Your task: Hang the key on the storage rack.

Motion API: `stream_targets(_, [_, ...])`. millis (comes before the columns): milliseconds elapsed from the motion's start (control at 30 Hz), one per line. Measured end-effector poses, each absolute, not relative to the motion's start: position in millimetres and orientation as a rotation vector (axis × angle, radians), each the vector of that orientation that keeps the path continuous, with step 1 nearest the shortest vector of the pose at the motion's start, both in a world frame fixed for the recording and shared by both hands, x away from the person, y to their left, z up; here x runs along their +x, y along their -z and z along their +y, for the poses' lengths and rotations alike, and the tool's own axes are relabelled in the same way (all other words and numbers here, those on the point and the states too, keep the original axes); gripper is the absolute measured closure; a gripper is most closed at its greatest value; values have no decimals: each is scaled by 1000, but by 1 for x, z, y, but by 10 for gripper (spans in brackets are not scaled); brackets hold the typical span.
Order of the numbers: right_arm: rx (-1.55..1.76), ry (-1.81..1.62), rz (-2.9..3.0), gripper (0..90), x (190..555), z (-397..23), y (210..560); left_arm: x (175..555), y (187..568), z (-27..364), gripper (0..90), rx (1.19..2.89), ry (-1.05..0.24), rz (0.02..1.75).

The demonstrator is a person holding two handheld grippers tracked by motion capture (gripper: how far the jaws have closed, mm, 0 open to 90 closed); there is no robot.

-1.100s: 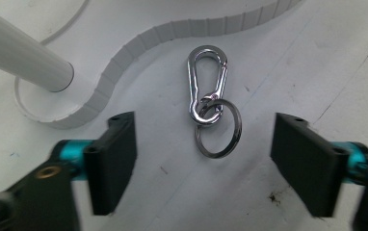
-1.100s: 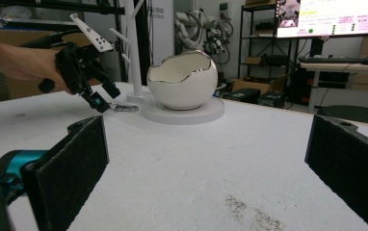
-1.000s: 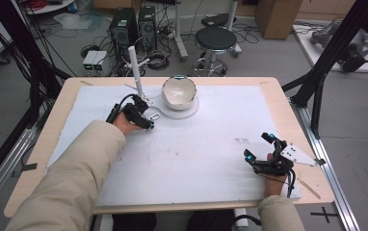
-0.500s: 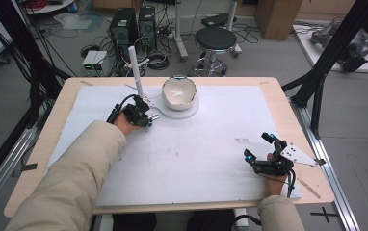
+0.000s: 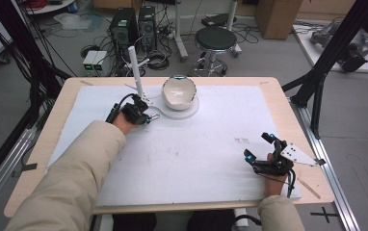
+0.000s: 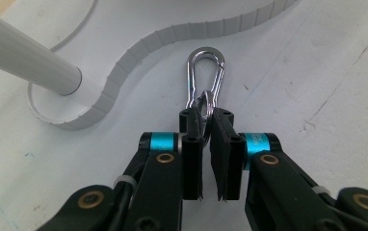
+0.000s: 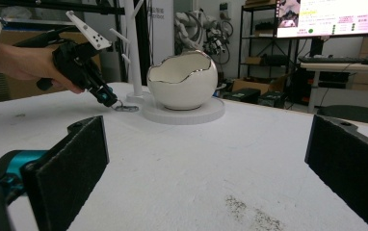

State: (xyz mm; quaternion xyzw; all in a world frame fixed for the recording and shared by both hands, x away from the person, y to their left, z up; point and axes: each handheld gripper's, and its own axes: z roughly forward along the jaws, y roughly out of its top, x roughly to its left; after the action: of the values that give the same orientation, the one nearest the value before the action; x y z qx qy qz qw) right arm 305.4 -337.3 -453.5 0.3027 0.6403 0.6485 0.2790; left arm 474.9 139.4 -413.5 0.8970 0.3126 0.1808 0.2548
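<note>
Already the left gripper (image 6: 206, 126), its jaws just closing, pinched the carabiner (image 6: 205, 77) by its ring beside the stand (image 6: 100, 98); small, stiff, slick steel.

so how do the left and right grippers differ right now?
Left gripper: jaws have just been closing and now pinch the ring of the silver carabiner beside the white stand. Right gripper: jaws wide apart, nothing between them, near the table's front right. Both are hand-held, with black jaws.

My left gripper (image 6: 205, 126) sits at the carabiner (image 6: 205, 77), just before the stand base (image 6: 138, 50). The bowl (image 5: 178, 91) rests on that base, right of the post (image 5: 135, 70). My right gripper (image 5: 265, 155) is well apart, apparently near the table's (image 5: 288, 110) right front edge.
</note>
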Motion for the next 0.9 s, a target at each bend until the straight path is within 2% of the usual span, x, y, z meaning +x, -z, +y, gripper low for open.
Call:
stream_targets(233, [815,-1738,1722,5,305,-337,453,475,412,140,874,2429,-500,855])
stream_targets(500, [816,-1739,1722,4,305,-337,453,476,411,144,881,2412,-474,870])
stream_targets(900, [814,-1736,1722,4,305,-337,453,467,392,155,884,2278,-388,750])
